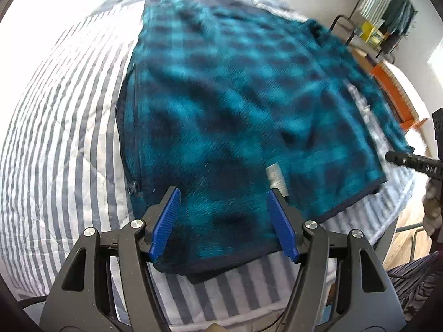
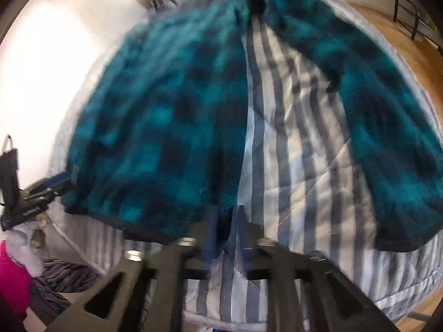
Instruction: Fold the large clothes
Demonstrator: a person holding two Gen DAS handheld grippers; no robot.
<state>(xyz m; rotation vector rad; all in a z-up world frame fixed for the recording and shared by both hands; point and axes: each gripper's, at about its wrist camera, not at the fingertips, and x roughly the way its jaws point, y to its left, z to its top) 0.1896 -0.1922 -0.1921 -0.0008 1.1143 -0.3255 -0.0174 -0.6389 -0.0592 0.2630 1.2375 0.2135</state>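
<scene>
A teal and black plaid fleece jacket (image 1: 221,96) lies spread flat on the striped bedding (image 1: 61,138). My left gripper (image 1: 224,218) hovers over its near hem beside a small white label (image 1: 274,177), blue pads wide apart, open, pinching nothing. In the blurred right wrist view the jacket body (image 2: 155,127) lies to the left and one sleeve (image 2: 373,116) stretches out to the right. My right gripper (image 2: 226,229) sits at the body's lower right hem corner. Its fingers stand a narrow gap apart with bedding showing between them. The left gripper (image 2: 52,184) shows at the jacket's far-left hem.
The bed's near edge runs just below both grippers. An orange box (image 1: 396,91) and a clothes rack (image 1: 398,13) stand beyond the bed's right side. Wooden floor (image 2: 387,27) lies past the sleeve. Pink cloth (image 2: 11,276) shows at lower left.
</scene>
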